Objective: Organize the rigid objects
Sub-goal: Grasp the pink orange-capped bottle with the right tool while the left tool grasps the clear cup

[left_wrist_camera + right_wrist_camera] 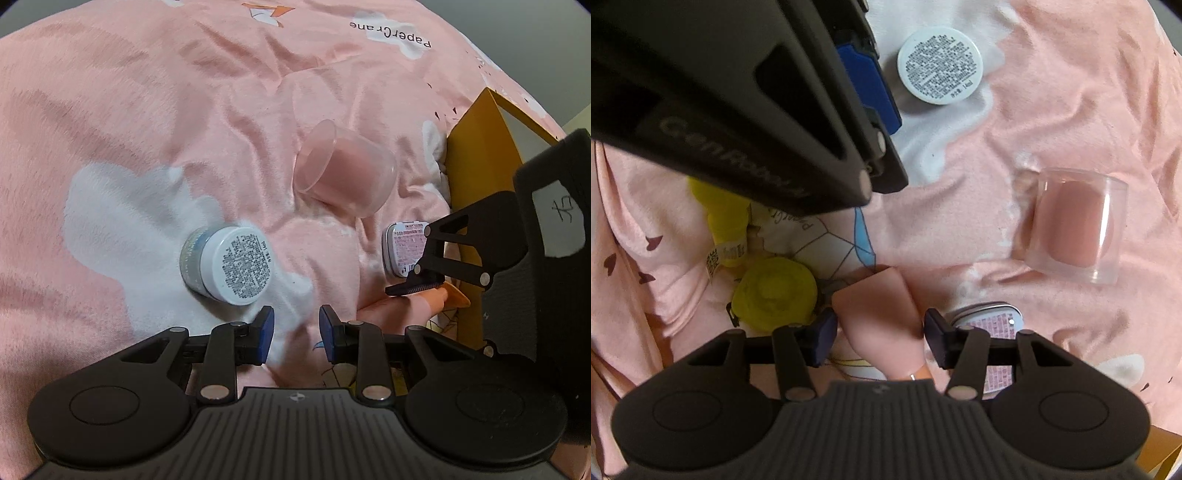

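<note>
- The left gripper (296, 334) has its blue-padded fingers (266, 334) drawn near each other with only pink-and-white fabric showing in the narrow gap; they are clenched on nothing.
- The right gripper (881, 338) points down, its dark-padded fingers (936, 338) set on either side of a soft pink, cone-shaped object (882, 317). The left pad lies against it; whether the right pad presses it cannot be told, so the grasp is uncertain.
- In the left wrist view the right gripper (415, 286) shows from the side, low over the same pink object (395, 310).
- A small white round jar with a printed label on its base (231, 264) lies on its side on a white patch of the plush pink blanket (110, 110), just ahead of the left fingers.
- A clear plastic cup (345, 173) lies tipped over on the blanket beyond the jar, well apart from both grippers.
- A small silver tin with a pink label (404, 249) sits just beside the right gripper.
- A yellow cardboard box (476, 155) stands at the blanket's right edge.
- A yellow plastic toy (772, 291) lies left of the right fingers.
</note>
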Action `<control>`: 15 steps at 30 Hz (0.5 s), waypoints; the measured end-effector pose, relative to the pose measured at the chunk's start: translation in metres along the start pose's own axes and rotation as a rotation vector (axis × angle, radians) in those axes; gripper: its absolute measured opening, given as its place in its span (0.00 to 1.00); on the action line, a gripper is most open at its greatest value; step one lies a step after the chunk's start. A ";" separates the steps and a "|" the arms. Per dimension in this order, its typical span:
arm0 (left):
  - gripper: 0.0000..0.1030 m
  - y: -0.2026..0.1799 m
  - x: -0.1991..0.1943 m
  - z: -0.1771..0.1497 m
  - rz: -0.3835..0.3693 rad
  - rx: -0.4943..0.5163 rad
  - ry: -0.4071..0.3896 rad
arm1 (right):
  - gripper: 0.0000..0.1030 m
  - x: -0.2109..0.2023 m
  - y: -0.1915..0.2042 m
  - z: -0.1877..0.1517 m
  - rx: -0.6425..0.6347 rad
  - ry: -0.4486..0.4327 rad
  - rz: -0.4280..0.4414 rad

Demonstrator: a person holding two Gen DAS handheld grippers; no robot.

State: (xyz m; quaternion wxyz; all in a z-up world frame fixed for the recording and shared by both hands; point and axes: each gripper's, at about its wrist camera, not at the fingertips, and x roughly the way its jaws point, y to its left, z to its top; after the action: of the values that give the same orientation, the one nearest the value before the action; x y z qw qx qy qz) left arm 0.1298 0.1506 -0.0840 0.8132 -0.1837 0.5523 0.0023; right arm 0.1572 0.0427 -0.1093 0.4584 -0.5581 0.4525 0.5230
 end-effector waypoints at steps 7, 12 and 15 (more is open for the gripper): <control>0.33 -0.004 -0.004 -0.002 -0.003 0.010 -0.020 | 0.48 -0.001 0.001 0.001 0.002 -0.020 -0.025; 0.33 -0.009 -0.014 0.000 -0.016 0.007 -0.096 | 0.47 -0.021 -0.002 -0.014 0.078 -0.082 -0.055; 0.33 -0.012 -0.018 0.002 -0.004 -0.060 -0.160 | 0.44 -0.041 -0.010 -0.025 0.173 -0.150 -0.099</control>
State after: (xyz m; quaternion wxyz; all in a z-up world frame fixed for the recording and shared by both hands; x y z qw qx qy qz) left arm 0.1272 0.1433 -0.0636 0.8487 -0.2085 0.4850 0.0319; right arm 0.1691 0.0205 -0.0673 0.5628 -0.4975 0.4321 0.4991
